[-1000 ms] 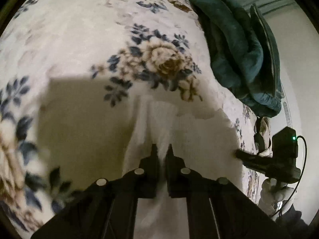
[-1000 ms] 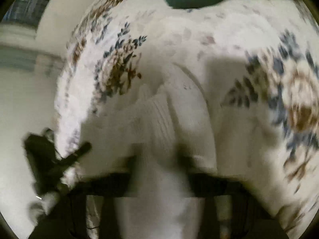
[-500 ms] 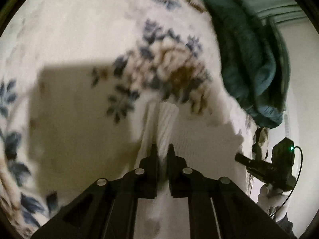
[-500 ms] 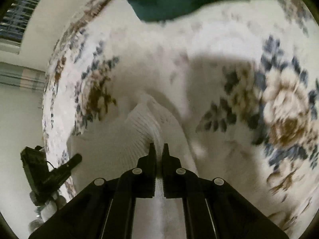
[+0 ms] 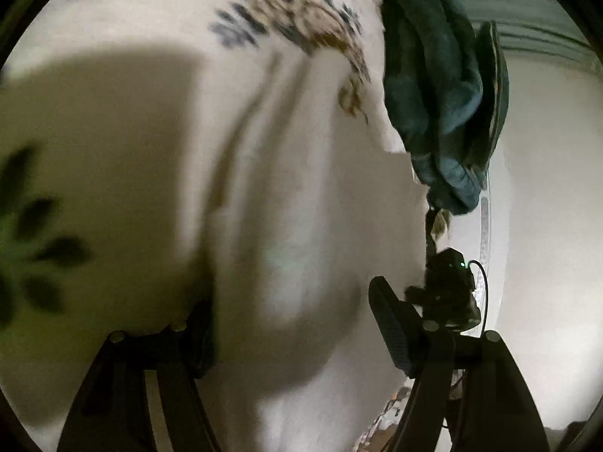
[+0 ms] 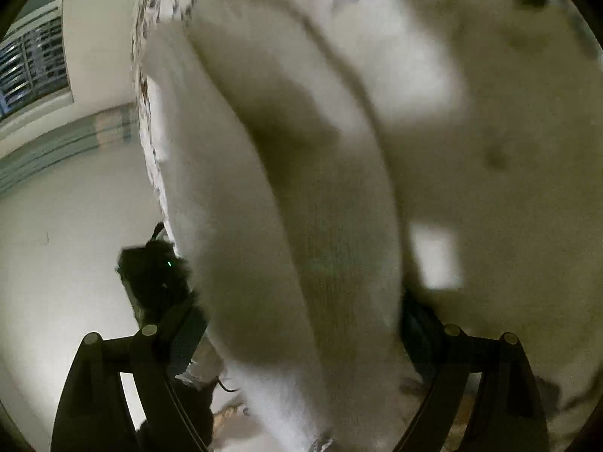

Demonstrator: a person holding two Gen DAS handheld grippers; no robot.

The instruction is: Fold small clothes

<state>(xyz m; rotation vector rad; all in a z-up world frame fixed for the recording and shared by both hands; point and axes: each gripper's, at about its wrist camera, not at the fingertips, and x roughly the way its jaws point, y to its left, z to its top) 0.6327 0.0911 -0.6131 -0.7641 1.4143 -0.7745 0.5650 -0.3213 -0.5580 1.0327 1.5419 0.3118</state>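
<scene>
A white knit garment [image 5: 286, 226] lies blurred on the floral bedspread [image 5: 113, 113] and fills the middle of both views. My left gripper [image 5: 294, 320] hangs low over it. Its jaws are opening wide, the cloth runs between them, and neither pad presses on it. My right gripper [image 6: 301, 324] is also opening, its fingers standing far apart on either side of the same white garment [image 6: 301, 226]. The right gripper's black body [image 5: 448, 290] with a green light shows at the bed's right edge. The left gripper's body [image 6: 154, 275] shows at the left.
A pile of dark teal clothes [image 5: 433, 94] sits at the far right of the bed. The bedspread's edge [image 6: 150, 132] drops to a pale floor, with a window [image 6: 30, 64] beyond. Dark shadows cover the bedspread [image 6: 508, 113].
Both grippers were shut on the white garment and held it up. They have since dropped toward the bed and their jaws have spread wide, letting go of the cloth.
</scene>
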